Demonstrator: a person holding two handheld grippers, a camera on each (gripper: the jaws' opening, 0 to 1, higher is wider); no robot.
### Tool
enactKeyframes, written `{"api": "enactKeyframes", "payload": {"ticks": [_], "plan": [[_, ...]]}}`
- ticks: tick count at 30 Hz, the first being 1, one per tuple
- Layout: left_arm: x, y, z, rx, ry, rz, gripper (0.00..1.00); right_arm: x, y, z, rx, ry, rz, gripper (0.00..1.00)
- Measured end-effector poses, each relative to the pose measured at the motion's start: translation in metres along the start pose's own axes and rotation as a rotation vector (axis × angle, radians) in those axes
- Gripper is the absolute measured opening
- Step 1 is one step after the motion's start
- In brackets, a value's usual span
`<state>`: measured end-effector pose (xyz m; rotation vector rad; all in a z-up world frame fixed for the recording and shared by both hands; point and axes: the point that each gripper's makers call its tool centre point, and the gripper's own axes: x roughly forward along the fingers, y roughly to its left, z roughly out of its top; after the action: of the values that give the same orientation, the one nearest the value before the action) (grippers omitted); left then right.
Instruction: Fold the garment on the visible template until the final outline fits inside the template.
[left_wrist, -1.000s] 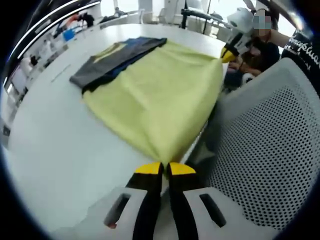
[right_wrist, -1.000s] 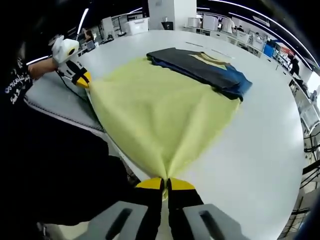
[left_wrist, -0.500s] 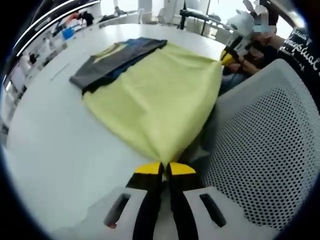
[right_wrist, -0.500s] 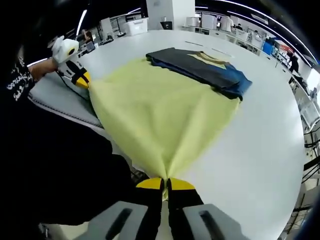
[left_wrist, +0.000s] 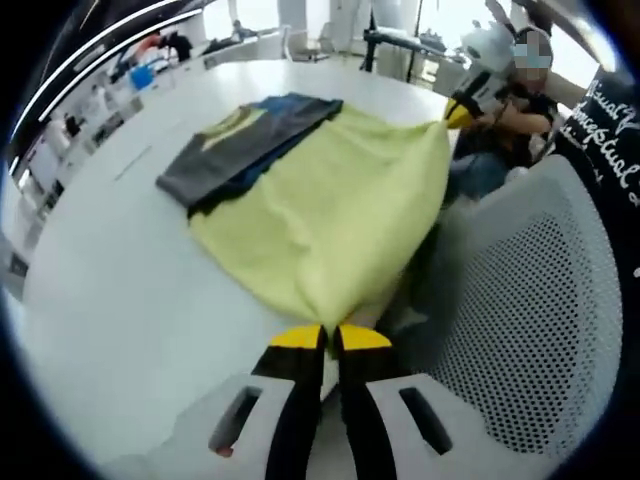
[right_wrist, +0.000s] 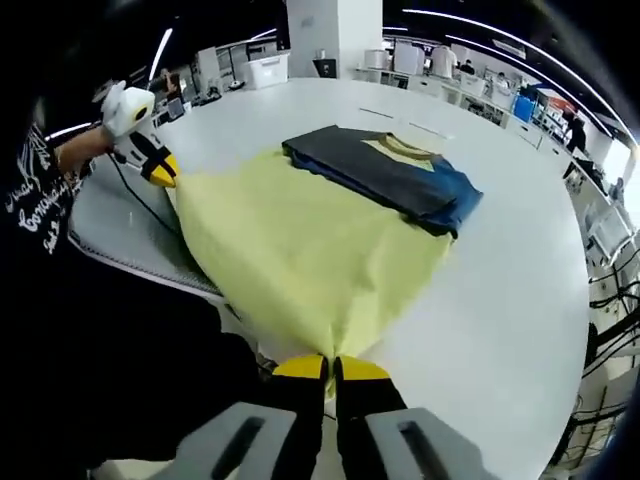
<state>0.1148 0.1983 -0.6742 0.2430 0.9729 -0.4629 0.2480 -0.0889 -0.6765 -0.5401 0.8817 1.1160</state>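
Both grippers, left (left_wrist: 329, 338) and right (right_wrist: 329, 368), are pinched tight on the one yellow garment (left_wrist: 335, 225), corners lifted toward the person from the table (left_wrist: 120, 300); one dark folded stack (left_wrist: 250, 135) sits beyond.

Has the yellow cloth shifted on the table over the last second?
Yes. The yellow cloth has been drawn toward the person: its far edge now covers less of the dark folded garment, which lies unmoved on the table.

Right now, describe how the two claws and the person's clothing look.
Each claw has black fingers with yellow tips on a pale grey body: the left claw, the right claw. A thin black cable trails from the left one. The person wears a black top with white lettering.
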Motion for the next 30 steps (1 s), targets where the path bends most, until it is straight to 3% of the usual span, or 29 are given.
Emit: {"api": "enactKeyframes", "payload": {"ticks": [14, 30], "plan": [[-0.022, 0.025, 0.033, -0.096, -0.041, 0.029, 0.01, -0.018, -0.018, 0.038, -0.003, -0.038, -0.02, 0.0], [-0.037, 0.06, 0.076, -0.143, -0.149, 0.091, 0.01, -0.029, -0.044, 0.082, -0.02, -0.087, -0.048, 0.0]]}}
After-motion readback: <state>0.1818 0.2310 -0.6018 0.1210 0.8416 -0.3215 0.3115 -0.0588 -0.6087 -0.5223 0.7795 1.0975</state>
